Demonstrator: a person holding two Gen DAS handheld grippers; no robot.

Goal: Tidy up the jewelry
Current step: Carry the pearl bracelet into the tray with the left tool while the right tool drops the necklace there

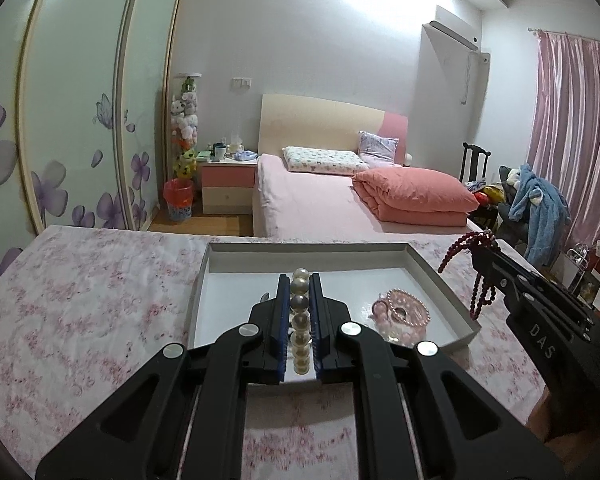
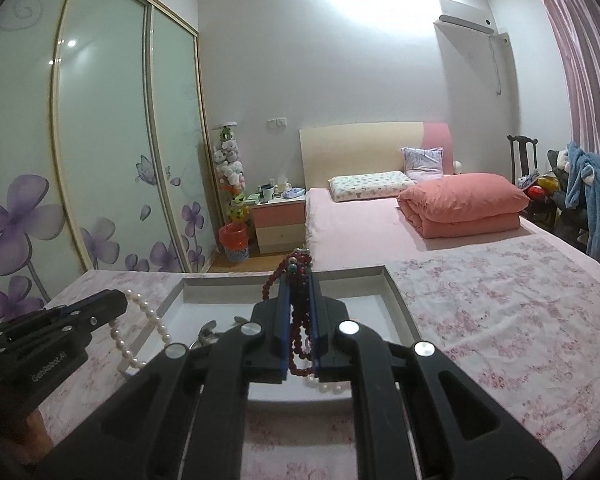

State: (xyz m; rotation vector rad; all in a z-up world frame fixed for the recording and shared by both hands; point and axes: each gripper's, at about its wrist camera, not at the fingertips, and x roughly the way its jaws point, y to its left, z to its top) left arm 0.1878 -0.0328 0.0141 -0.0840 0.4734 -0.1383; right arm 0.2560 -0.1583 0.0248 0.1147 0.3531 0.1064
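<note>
My left gripper [image 1: 300, 280] is shut on a white pearl strand [image 1: 300, 312] and holds it over the shallow white tray [image 1: 440, 276]. In the right wrist view the left gripper [image 2: 120, 302] sits at the tray's left edge with the pearl strand [image 2: 140, 332] hanging in a loop. My right gripper [image 2: 299, 268] is shut on a dark red bead strand [image 2: 298, 320] above the tray [image 2: 396, 304]. It also shows in the left wrist view [image 1: 480, 250] with the red beads [image 1: 480, 292] dangling. A pink bead bracelet [image 1: 404, 310] lies in the tray.
The tray rests on a floral-cloth table [image 1: 80, 300]. Small silver pieces [image 2: 212, 330] lie in the tray's left part. Behind are a pink bed [image 1: 320, 204], a wardrobe [image 1: 80, 120], a nightstand [image 1: 228, 184] and a chair with clothes [image 1: 536, 200].
</note>
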